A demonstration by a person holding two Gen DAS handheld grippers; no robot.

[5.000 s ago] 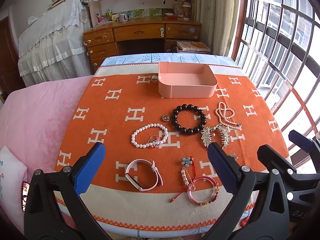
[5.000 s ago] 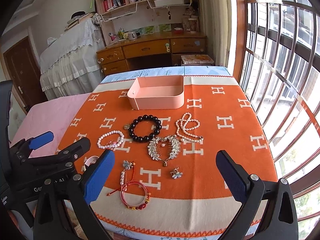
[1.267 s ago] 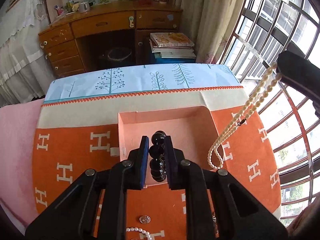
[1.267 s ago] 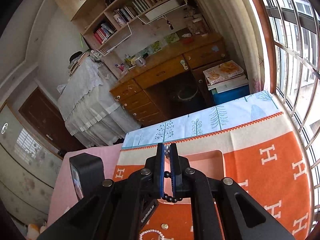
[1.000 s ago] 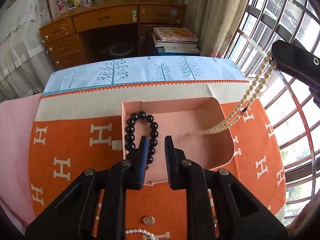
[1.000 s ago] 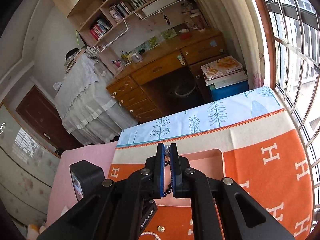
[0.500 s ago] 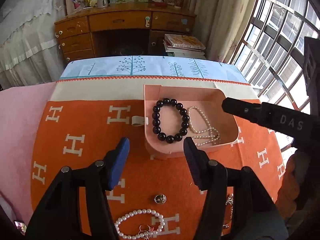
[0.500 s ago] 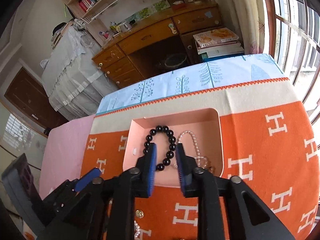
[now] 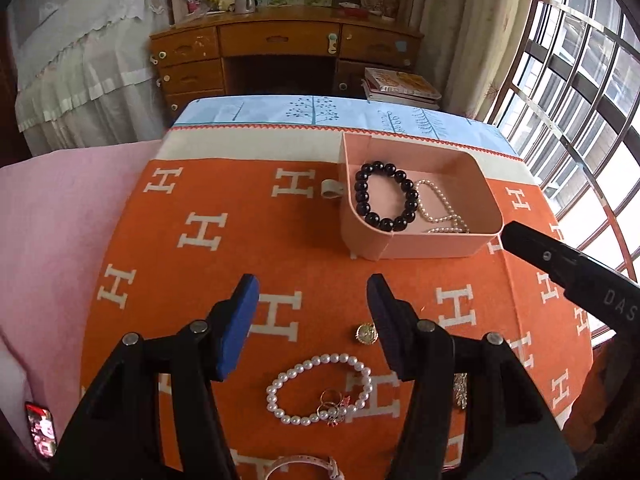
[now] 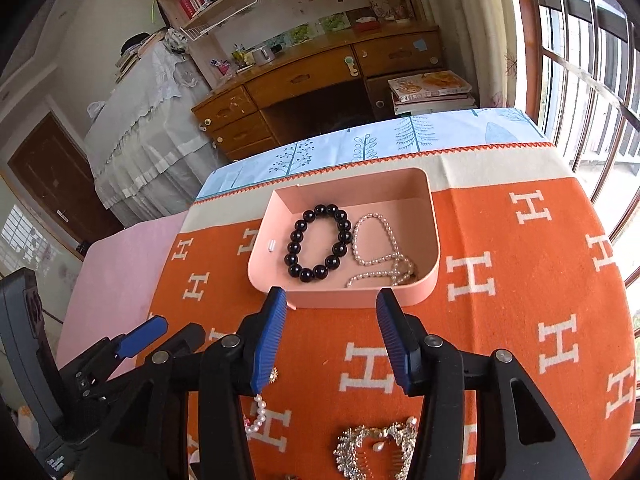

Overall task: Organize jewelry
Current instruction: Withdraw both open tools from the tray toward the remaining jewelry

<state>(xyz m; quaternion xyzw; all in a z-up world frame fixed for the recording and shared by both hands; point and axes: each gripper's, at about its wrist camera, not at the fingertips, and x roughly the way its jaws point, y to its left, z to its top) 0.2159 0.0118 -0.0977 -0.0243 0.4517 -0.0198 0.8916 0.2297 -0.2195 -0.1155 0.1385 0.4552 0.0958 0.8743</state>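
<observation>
A pink tray (image 9: 420, 246) sits on the orange H-patterned blanket (image 9: 248, 216) that covers the surface, toward its far edge and nearer the window side. Inside the tray lie a black bead bracelet (image 9: 385, 196), on the side away from the window, and a pearl necklace (image 9: 440, 210) just beside it, its strand bunched toward the tray's near window-side corner. The left claw (image 9: 312, 322) hangs over the blanket on the near side of the tray with its blue pads spread and nothing between them. The right claw (image 10: 330, 336) is also spread and empty; its jaws have just been opening, and its tips stand over the tray's near wall in the right wrist view. In the left wrist view a black arm of the right claw reaches in from the window side, close to the tray's near corner. Still out on the blanket, nearer the front edge, are a white pearl bracelet (image 9: 320, 390) with a small ring charm (image 9: 332, 404) lying on its near side, a small round gold pendant (image 9: 367, 334) between the bracelet and the tray, and a pink band (image 9: 304, 466) at the very bottom of the left wrist view. A rhinestone hair comb (image 10: 376, 452) shaped like two curved leaves lies below the right claw, toward the front edge.
</observation>
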